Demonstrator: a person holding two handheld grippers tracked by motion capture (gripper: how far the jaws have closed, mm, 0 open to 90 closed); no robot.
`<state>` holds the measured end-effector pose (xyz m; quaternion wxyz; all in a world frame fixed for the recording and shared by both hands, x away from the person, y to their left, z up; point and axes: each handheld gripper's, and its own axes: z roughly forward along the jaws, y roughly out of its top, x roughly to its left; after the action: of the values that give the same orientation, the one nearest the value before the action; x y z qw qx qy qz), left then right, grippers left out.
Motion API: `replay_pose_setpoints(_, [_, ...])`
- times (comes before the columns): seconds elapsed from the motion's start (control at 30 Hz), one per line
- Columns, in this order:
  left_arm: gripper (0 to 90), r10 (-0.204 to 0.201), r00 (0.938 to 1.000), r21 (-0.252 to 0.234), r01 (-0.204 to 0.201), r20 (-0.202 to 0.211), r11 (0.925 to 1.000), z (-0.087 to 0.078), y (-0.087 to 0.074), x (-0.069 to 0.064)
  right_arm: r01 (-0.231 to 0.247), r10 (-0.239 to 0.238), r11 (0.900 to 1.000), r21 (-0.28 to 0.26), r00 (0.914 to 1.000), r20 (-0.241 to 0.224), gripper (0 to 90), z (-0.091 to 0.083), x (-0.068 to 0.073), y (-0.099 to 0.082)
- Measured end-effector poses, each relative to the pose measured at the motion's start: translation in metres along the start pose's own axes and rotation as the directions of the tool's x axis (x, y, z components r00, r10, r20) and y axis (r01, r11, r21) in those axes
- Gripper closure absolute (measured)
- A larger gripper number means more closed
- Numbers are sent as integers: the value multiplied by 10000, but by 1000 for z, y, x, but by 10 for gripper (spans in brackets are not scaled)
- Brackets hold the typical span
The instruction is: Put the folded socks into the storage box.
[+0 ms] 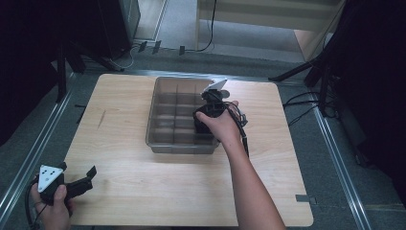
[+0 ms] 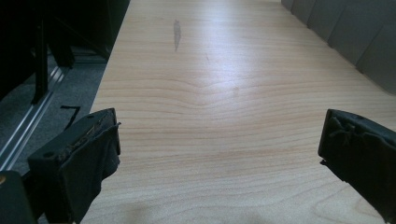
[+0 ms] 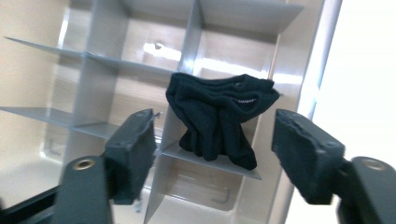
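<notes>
The right gripper (image 3: 215, 154) hangs above the grey divided tray (image 1: 158, 100) with jaws apart and empty, the dark folded cloth (image 3: 217, 116) sitting in a compartment along the tray's right wall, while the left gripper (image 2: 219, 154) rests wide open over the wooden table (image 2: 224, 84).
</notes>
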<state>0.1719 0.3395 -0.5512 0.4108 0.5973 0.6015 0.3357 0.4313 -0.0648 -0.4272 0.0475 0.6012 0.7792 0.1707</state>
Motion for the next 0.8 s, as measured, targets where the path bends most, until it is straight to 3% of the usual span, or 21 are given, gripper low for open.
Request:
replay_pose_setpoints(0.17, [0, 7, 10000, -2, -7, 3, 10000, 0, 0, 0, -75, 78, 9997, -215, 9999, 111, 126, -8, -10, 1])
replay_pose_setpoints(0.23, [0, 4, 10000, -2, -4, 2, 10000, 0, 0, 0, -161, 172, 9988, -472, 9996, 225, 113, -14, -17, 1])
replay_pose_setpoints(0.47, [0, 8, 10000, -4, -8, -7, 10000, 0, 0, 0, -429, 433, 9975, -554, 9990, 55, 49, -26, -33, -1])
replay_pose_setpoints(0.8, [0, 23, 10000, -31, -23, -41, 10000, 0, 0, -1, -788, 810, 9938, -783, 9964, 251, 0, -37, -72, -14])
